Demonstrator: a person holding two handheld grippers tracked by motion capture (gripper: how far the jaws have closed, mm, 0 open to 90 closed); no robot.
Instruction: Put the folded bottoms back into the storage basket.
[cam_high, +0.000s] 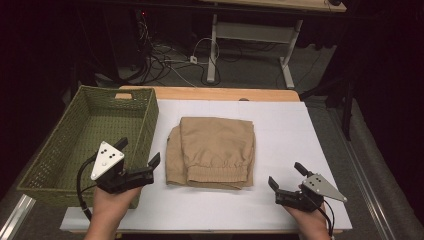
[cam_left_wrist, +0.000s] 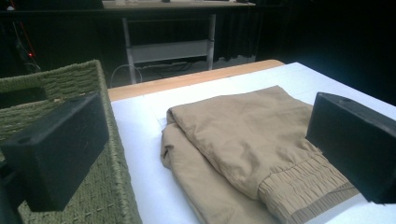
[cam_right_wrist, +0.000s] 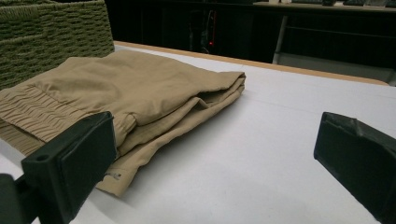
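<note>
Your left tongs (cam_high: 139, 159) hover at the near bench edge, jaws wide apart and empty, just beside the green wicker basket (cam_high: 50, 165). Your right tongs (cam_high: 287, 176) match them at the near right, also spread and empty. Between them, farther in, the folded tan trousers (cam_high: 212, 150) lie on the white sheet (cam_high: 285, 125). From the right gripper view you see the fold's stacked layers; the high view adds the basket's bare inside.

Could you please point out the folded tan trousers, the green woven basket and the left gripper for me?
folded tan trousers (cam_high: 215, 145): high view, top fold.
green woven basket (cam_high: 147, 120): high view, right wall.
left gripper (cam_high: 138, 150): high view, midway between its fingertips.
</note>
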